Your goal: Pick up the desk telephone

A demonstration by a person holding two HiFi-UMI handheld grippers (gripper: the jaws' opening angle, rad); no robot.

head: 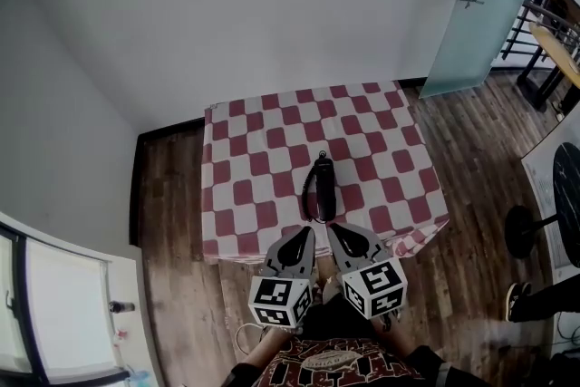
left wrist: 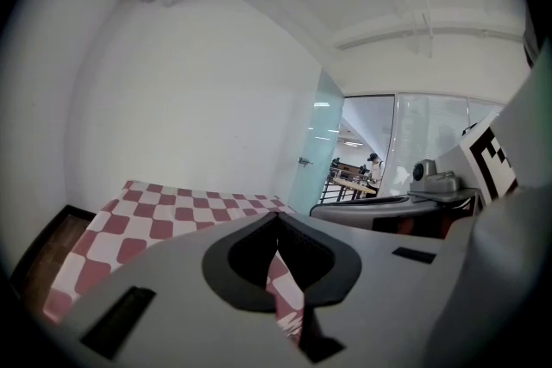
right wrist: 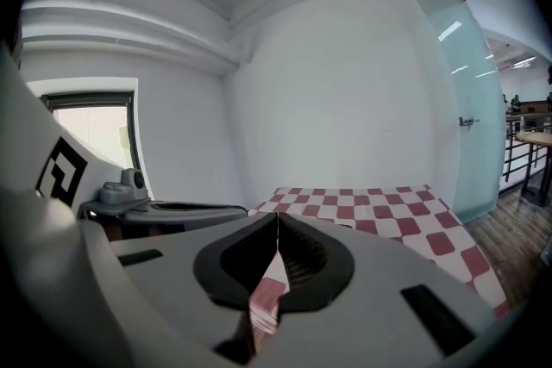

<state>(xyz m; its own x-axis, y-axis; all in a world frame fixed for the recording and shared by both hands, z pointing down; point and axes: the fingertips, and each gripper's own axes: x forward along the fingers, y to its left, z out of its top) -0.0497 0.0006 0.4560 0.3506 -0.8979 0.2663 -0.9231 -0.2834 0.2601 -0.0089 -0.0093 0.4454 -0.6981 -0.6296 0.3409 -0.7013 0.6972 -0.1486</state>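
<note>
A black telephone (head: 321, 188) lies on a red-checked table (head: 272, 131). At the table's near edge, the left gripper (head: 306, 235) and right gripper (head: 335, 231) are both clenched, empty.

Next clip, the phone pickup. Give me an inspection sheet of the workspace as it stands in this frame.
Surface: cloth-covered table, red-and-white checks, close to the white wall.
Job's things: black desk telephone lying on the cloth toward the near edge, not yet picked up.
Clutter: nothing seen on the cloth besides the telephone.
Tools: left tool and right tool side by side at the near edge, both shut, nothing between the jaws, tips close to the telephone.
Cables: telephone cord loops along the phone's left side.
Surroundings: wood floor, frosted glass door, stool base at right.
</note>
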